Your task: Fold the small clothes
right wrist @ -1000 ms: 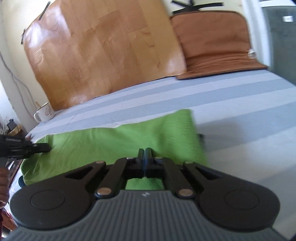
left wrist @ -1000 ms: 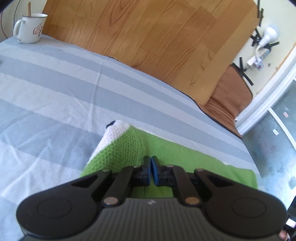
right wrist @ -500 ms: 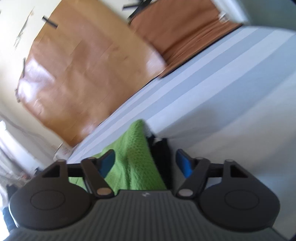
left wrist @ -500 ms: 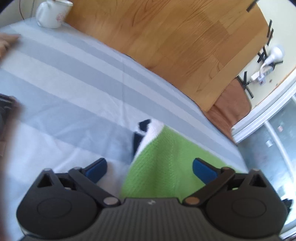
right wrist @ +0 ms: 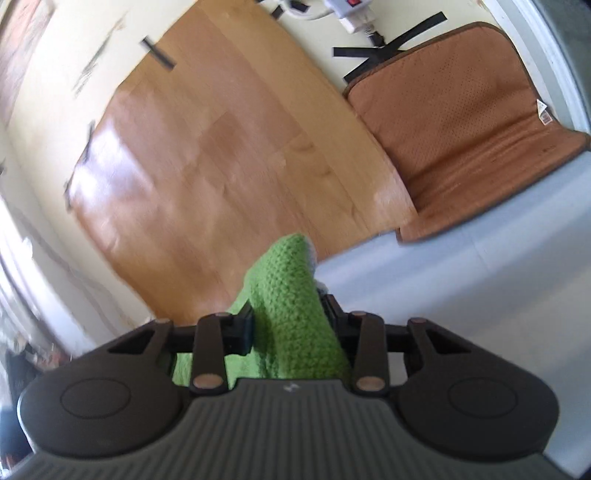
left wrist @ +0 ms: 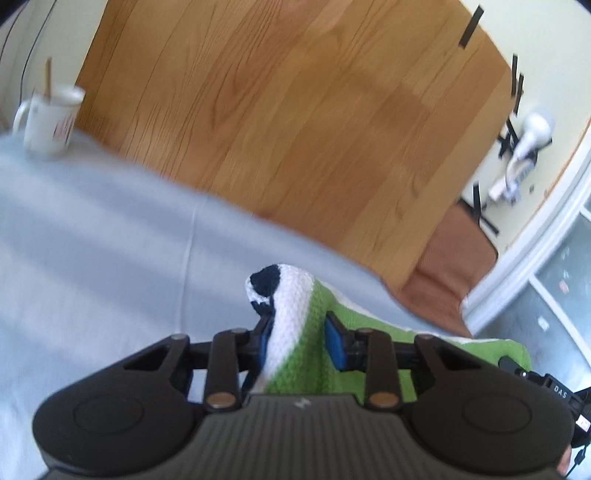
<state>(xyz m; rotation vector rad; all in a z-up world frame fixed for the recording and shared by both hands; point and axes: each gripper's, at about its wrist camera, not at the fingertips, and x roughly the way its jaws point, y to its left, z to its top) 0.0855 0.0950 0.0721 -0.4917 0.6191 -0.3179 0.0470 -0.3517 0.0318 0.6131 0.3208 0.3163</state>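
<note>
Gripping a bunched corner of the green knitted garment (left wrist: 295,354), the left tool (left wrist: 301,334) has just closed to a narrow gap, its blue pads pressing the white band and dark tip; the knit is raised off the grey-striped cloth (left wrist: 110,240). Left view only: white mug (left wrist: 50,122) holding a stick, and the right tool's black body at the right edge. Right view: right tool (right wrist: 291,325), likewise just closed narrow on a green fold (right wrist: 291,291). Right view only: brown cushion (right wrist: 461,122), white power strip (right wrist: 351,11).
</note>
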